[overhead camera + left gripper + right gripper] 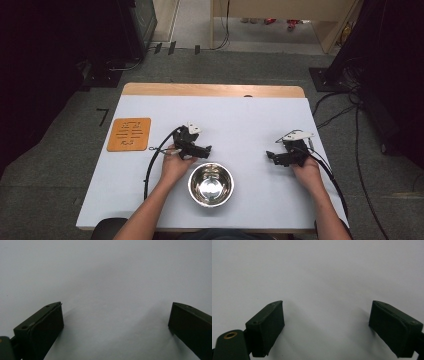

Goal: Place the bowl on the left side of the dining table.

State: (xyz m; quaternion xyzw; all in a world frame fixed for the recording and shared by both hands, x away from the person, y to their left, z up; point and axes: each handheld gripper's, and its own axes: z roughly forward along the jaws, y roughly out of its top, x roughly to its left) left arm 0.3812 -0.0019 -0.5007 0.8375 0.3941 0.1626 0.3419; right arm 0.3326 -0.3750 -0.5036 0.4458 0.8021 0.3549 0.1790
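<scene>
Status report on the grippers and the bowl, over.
Left gripper open, empty, just behind steel bowl. Right gripper open, empty, over bare table. Bowl empty, untouched. Orange mat far left, nothing blocking.

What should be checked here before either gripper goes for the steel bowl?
1. Left gripper open with nothing between its jaws: ok, seen wide apart in the left gripper view.
2. Right gripper open with nothing between its jaws: ok, same in the right gripper view.
3. Steel bowl upright with nothing inside: ok.
4. Bowl apart from both grippers: ok; it sits just nearer the person than the left gripper.
5. Orange mat out of the path: ok, at the table's left side.
6. Cables away from the bowl: ok.
</scene>
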